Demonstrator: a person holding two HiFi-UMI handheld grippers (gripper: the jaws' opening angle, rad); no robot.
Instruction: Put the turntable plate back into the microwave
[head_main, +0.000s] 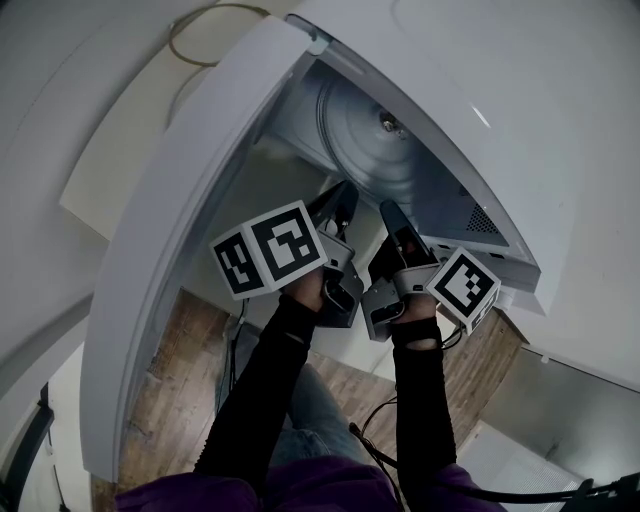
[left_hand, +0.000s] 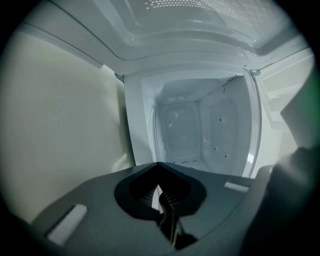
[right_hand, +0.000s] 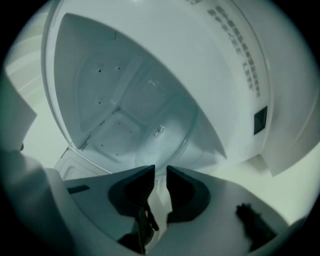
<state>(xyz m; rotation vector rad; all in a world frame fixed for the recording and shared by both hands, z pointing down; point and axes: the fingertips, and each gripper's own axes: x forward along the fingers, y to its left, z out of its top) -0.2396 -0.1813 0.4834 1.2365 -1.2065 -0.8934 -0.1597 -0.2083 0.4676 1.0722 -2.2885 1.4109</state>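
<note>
The clear glass turntable plate (head_main: 372, 140) lies inside the open microwave (head_main: 470, 120), tilted as I look steeply down. In the right gripper view the plate (right_hand: 172, 112) fills the cavity floor, and its near rim reaches the tips of my right gripper (right_hand: 160, 171). A narrow gap shows between those jaws, and the pads do not press on the glass. My left gripper (left_hand: 158, 166) is shut on nothing and points into the cavity from the opening's left side. In the head view both grippers, left (head_main: 346, 196) and right (head_main: 390, 214), sit side by side at the cavity mouth.
The microwave door (head_main: 170, 250) stands swung open on the left, close beside my left gripper; it is the pale door panel (left_hand: 60, 125) in that gripper's view. The cavity's back wall (left_hand: 200, 130) is bare. Wooden floor (head_main: 180, 400) and a cable (head_main: 375, 440) lie below.
</note>
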